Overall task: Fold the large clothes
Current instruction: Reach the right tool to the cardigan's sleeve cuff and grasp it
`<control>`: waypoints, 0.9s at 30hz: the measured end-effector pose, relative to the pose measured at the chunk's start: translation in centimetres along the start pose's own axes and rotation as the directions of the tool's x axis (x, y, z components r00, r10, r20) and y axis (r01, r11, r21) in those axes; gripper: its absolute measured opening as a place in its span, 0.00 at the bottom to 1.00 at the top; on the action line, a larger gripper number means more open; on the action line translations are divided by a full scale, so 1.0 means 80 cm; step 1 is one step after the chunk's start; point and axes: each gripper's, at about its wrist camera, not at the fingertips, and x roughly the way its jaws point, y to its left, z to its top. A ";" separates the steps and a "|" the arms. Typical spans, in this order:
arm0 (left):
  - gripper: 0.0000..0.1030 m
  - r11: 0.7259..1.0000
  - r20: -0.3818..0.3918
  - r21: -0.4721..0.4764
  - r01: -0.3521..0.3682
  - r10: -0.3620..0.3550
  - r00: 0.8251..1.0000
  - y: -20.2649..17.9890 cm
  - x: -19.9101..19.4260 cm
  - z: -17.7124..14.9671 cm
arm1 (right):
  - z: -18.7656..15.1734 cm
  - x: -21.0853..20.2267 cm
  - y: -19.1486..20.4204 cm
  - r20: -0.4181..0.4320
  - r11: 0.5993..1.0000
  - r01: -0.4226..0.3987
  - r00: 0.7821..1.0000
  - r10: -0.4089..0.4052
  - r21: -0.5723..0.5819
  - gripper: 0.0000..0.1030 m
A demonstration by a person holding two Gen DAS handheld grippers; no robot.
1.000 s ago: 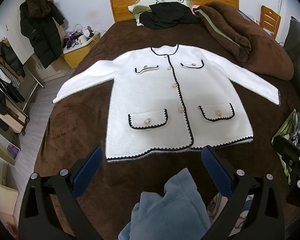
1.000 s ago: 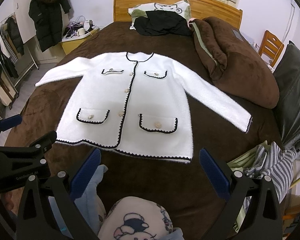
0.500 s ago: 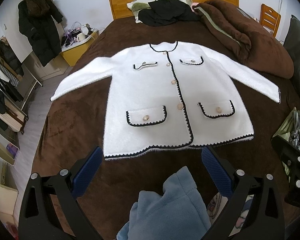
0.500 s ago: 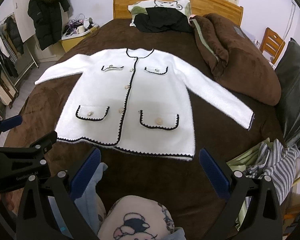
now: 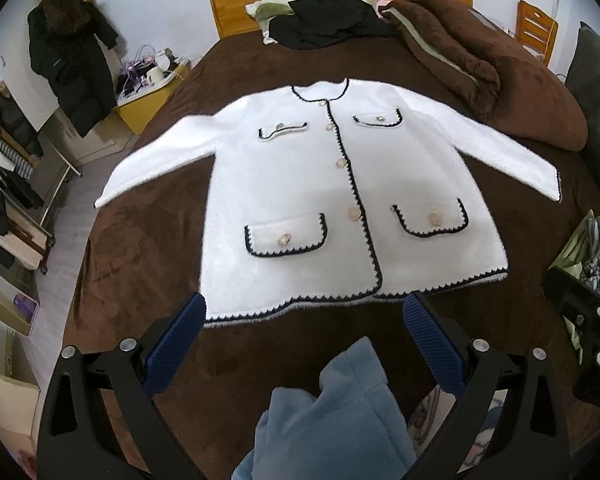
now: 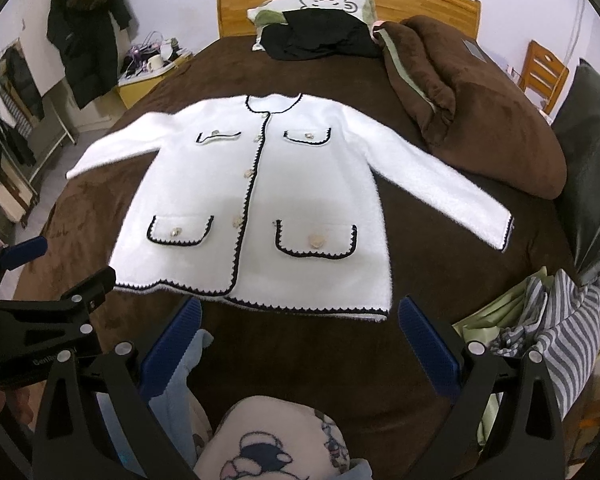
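A white fuzzy cardigan (image 5: 300,184) with black trim, several buttons and pockets lies flat, front up, on the brown bed (image 5: 132,248), both sleeves spread out. It also shows in the right wrist view (image 6: 284,196). My left gripper (image 5: 306,310) is open and empty, just above the bed before the cardigan's hem. My right gripper (image 6: 300,314) is open and empty, also just short of the hem. The left gripper shows at the left edge of the right wrist view (image 6: 40,312).
A rolled brown blanket (image 6: 472,100) lies at the right of the bed. A pillow and a black garment (image 6: 320,36) sit by the headboard. Striped clothes (image 6: 552,328) hang at the right edge. Light blue fabric (image 5: 340,420) is under the grippers. Nightstand and clothes rack stand left.
Both grippers have moved forward toward the cardigan's hem, which now sits nearer their fingertips. Both stay open. The cardigan has not moved.
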 end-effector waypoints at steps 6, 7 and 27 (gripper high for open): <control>0.94 0.996 0.040 -0.011 0.092 -0.091 0.995 -0.013 0.002 0.033 | 0.017 -0.007 -0.043 0.055 0.996 -0.005 0.998 0.000 0.092 0.94; 0.94 0.993 0.048 -0.009 0.115 -0.114 0.992 -0.019 0.005 0.044 | 0.022 -0.006 -0.055 0.065 0.994 -0.003 0.998 -0.004 0.112 0.94; 0.94 0.943 -0.068 0.168 0.287 -0.279 0.958 -0.195 0.242 0.169 | 0.018 0.197 -0.312 0.062 0.784 -0.061 0.998 0.029 0.617 0.94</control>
